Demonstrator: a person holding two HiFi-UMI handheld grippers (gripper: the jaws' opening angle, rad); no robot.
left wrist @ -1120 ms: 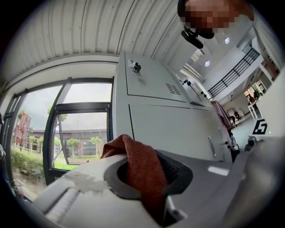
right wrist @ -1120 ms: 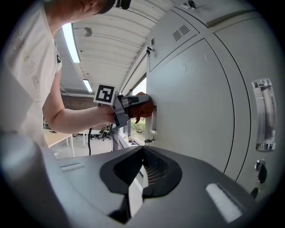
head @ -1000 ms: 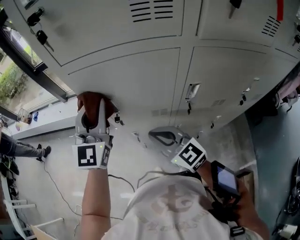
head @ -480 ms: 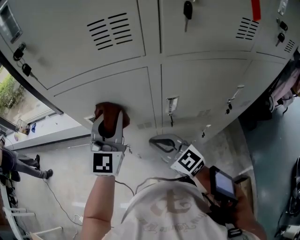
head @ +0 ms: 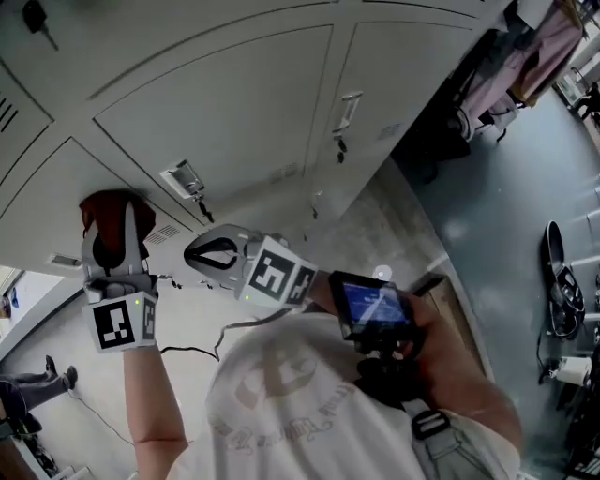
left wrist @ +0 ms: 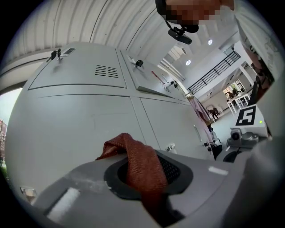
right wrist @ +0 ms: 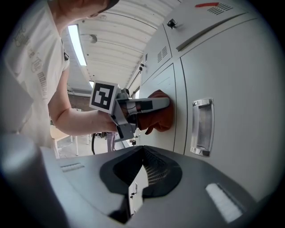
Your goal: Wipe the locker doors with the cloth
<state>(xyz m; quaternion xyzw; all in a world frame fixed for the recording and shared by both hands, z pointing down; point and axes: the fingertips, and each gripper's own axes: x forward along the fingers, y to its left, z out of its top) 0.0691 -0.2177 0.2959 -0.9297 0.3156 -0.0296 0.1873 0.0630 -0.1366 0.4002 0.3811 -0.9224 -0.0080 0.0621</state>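
Observation:
My left gripper [head: 113,217] is shut on a rust-red cloth [head: 111,212] and presses it against a grey locker door [head: 56,192] at the left of the head view. In the left gripper view the cloth [left wrist: 139,165] bulges out between the jaws of the left gripper [left wrist: 133,151], right in front of the door [left wrist: 75,124]. My right gripper [head: 208,253] hangs shut and empty just right of the left one, close to the lockers. The right gripper view looks past the right gripper [right wrist: 142,149] at the cloth [right wrist: 159,115] on the door.
A recessed metal handle [head: 185,178] sits just right of the cloth, a second one [head: 349,111] on the neighbouring door [head: 234,103]. A key [head: 36,17] hangs at top left. Clothes [head: 525,47] hang at the locker row's end; shoes [head: 562,281] lie on the floor.
The head view has swung and tilted, so the lockers now run diagonally. The left gripper still holds the cloth on the door, and the right gripper has come closer to it.

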